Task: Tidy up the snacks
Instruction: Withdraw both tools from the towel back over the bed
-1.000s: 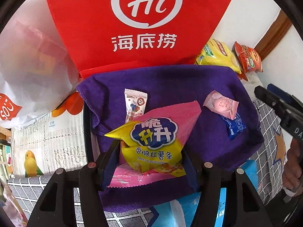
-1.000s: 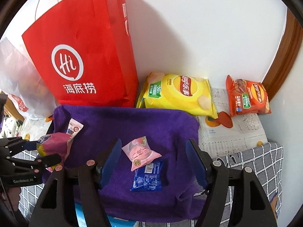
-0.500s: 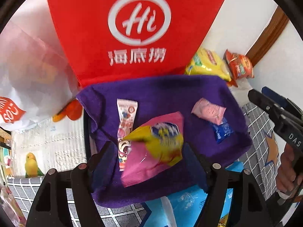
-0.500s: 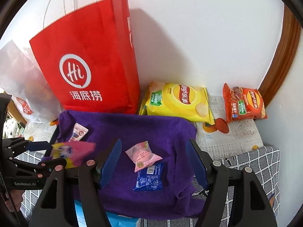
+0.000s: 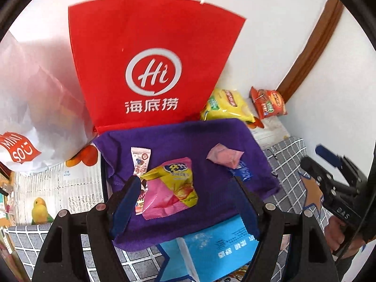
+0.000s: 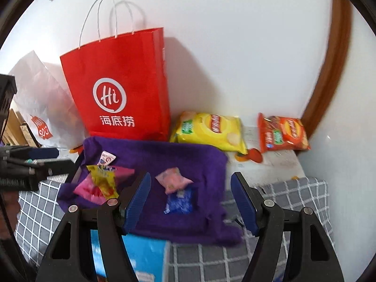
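Note:
A pink and yellow sweet-potato snack bag (image 5: 170, 188) lies on the purple cloth (image 5: 188, 138), loose between my open left gripper's (image 5: 185, 183) fingers; it also shows in the right wrist view (image 6: 101, 183). A white candy stick (image 5: 140, 159), a pink packet (image 5: 224, 156) and a blue packet (image 5: 242, 171) lie on the cloth too. My right gripper (image 6: 190, 183) is open and empty above the pink packet (image 6: 172, 179) and blue packet (image 6: 179, 203). A yellow chip bag (image 6: 209, 134) and an orange chip bag (image 6: 282, 134) lie by the wall.
A red paper bag (image 5: 150, 70) stands against the wall behind the cloth. A white plastic bag (image 5: 30, 108) sits at the left. A blue box (image 5: 211, 249) lies under the cloth's near edge. A grey checked cover (image 6: 293, 202) spreads at the right.
My left gripper opened and let go of the sweet-potato bag, which now lies on the cloth. Both grippers have pulled back and up from the cloth.

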### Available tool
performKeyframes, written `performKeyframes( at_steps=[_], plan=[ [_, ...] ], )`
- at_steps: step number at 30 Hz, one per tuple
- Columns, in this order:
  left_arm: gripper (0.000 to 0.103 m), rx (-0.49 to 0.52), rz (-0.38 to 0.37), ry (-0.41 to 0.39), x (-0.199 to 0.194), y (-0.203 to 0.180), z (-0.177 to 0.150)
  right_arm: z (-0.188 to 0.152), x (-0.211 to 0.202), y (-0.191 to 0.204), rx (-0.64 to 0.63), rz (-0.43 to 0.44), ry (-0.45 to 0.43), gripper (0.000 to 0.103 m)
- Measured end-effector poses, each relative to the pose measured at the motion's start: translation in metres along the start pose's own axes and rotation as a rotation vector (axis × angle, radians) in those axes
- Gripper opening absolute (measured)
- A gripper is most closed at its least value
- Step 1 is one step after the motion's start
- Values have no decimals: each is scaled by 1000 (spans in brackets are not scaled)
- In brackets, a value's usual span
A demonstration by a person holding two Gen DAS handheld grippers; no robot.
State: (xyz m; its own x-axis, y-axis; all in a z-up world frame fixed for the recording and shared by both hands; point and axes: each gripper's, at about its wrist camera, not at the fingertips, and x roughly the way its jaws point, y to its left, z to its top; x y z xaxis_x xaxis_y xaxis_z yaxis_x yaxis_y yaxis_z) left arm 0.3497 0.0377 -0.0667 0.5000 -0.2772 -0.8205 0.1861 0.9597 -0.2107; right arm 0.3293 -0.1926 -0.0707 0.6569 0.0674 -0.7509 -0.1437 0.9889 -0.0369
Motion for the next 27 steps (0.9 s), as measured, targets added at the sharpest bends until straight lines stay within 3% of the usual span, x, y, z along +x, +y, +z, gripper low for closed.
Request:
performKeyframes(
  at_steps=[4,13,23,27],
  plan=[
    [76,15,11,-51,-14,-10,-3,-23,-25,-24,69,18,-7,70],
    [76,16,5,-79,-39,-34,-15,-98,-47,-46,100,57,94,68],
    [76,11,73,-70,-72,-24,-78,-158,-34,-34,36,111,154,60],
    [76,-24,97,-52,-78,-11,-107,-164,-24,-28,25,205,157,60]
  ],
)
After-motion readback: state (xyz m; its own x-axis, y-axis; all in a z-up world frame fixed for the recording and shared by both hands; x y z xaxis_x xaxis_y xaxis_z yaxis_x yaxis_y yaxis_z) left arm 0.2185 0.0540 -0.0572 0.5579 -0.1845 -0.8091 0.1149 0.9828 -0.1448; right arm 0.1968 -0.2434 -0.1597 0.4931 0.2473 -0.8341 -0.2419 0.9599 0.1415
